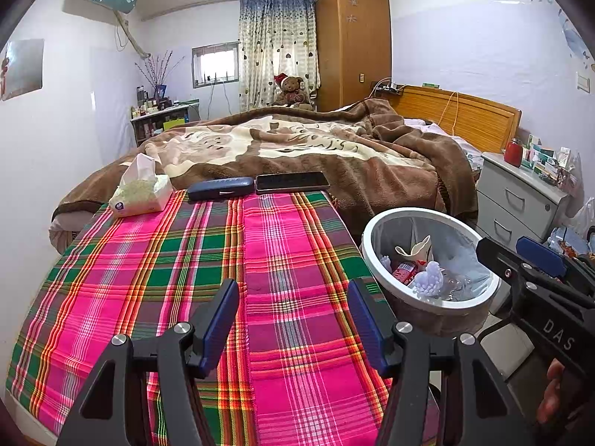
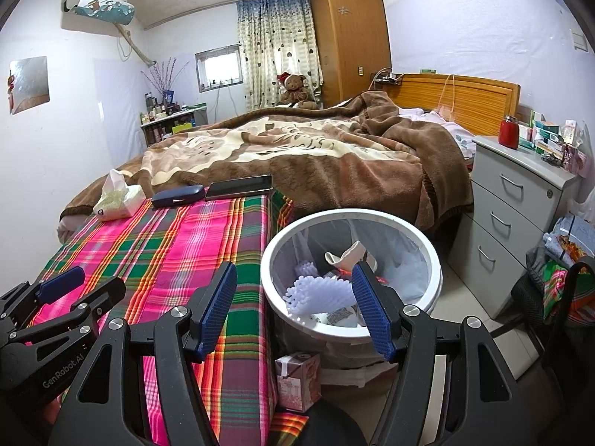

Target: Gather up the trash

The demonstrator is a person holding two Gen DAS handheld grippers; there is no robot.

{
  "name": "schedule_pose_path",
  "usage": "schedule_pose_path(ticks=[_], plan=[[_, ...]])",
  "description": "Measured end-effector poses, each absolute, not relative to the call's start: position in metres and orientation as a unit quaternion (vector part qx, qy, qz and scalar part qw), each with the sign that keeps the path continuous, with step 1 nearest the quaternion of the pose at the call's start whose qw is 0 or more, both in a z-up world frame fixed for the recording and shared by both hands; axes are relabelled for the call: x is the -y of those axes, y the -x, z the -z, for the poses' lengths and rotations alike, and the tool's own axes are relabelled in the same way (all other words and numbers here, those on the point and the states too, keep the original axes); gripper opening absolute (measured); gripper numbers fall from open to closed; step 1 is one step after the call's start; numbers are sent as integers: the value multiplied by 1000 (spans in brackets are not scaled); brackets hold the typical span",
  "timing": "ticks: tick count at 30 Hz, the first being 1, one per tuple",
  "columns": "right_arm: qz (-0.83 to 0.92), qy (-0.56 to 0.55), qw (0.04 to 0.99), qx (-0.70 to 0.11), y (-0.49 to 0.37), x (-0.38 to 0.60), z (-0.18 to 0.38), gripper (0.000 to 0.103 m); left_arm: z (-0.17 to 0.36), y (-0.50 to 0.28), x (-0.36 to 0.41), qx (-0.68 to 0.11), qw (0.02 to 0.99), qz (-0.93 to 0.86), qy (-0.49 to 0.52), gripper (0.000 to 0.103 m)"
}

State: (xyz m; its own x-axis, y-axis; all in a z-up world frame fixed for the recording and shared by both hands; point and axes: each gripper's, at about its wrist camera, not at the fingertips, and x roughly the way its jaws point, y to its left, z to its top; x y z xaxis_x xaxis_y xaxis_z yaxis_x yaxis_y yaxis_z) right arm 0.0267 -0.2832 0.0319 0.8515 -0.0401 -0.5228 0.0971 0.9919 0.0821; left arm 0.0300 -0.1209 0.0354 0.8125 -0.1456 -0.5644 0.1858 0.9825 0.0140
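Risk: a small pink carton (image 2: 297, 381) sits on the floor below the right tongs, pressed against the foot of the bin – judged the easiest piece to miss, as the bin wall half hides it.
Risk, second: the bin (image 2: 433, 260) stands at the very edge of the plaid-covered bed; a careless reach past its rim could tip it and spill what is already inside.
Risk, third: beyond the left tongs lie a tissue pack (image 1: 141, 191), a dark glasses case (image 1: 219, 187) and a phone (image 1: 292, 181) – none looks like trash, and grabbing one would be a mistake.
Left tongs (image 1: 293, 319): jaws apart, nothing between them, poised over bare plaid cloth (image 1: 186, 260) without touching it.
Right tongs (image 2: 293, 308): jaws spread wide and empty, hovering over the near rim of the bin, touching nothing.
Trash: crumpled wrappers, white foam netting (image 2: 319, 293) and a paper cup lie inside the lined bin, just ahead of the right tongs and off to the right of the left tongs.
Bed surface near the tongs: no loose litter visible on the plaid.
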Motion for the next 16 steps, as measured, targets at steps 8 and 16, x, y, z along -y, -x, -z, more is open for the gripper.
schedule_pose_path(ticks=[8,16], plan=[[36,-53,961,-270,-26,283,-32,66,-36,-29,120,-294,951,87,-33,60],[35,-52,961,-270,-27,282,-32,66,-36,-30,119,-294,951,87,-34,60]])
